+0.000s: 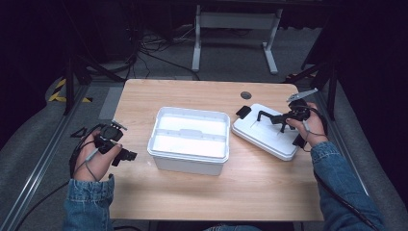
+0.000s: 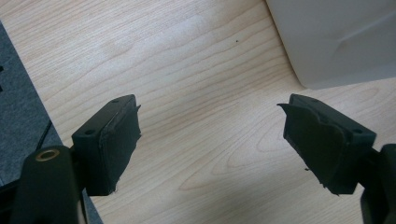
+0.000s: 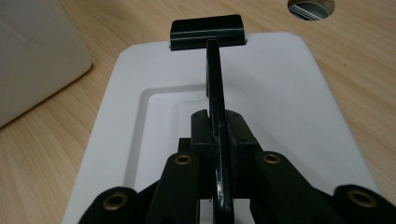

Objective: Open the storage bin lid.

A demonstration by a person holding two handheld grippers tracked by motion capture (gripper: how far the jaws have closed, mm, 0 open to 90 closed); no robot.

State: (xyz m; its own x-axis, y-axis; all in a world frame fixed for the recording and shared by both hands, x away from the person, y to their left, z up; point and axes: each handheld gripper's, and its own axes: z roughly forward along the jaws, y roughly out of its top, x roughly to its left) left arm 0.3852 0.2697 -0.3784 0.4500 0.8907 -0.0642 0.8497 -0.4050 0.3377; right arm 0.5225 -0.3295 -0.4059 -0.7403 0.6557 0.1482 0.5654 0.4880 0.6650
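A person seated at a wooden counter works two handheld grippers around an open white plastic storage bin, the landmark at the centre of the scene. To the right of the bin lies its white lid, flat on the counter and angled, with a black latch handle at its far end. The right gripper is over that lid, its fingers together and clamped on the thin upright black bar of the handle; in the right gripper view the bar runs straight ahead from the fingers to the black grip piece at the lid's far edge, so the lid's long axis lies in line with the gripper. The right hand is plainly the nearer one to the lid. On the other side of the bin, near the counter's left edge, the left gripper is held low by the left hand, its fingers wide apart with nothing but bare wood between them, and the bin's rounded corner sits ahead and to the right in the left gripper view. The lid is well apart from the bin's open top, so the coming move probably turns on carrying it leftward over the bin with its long side matched to the bin's.
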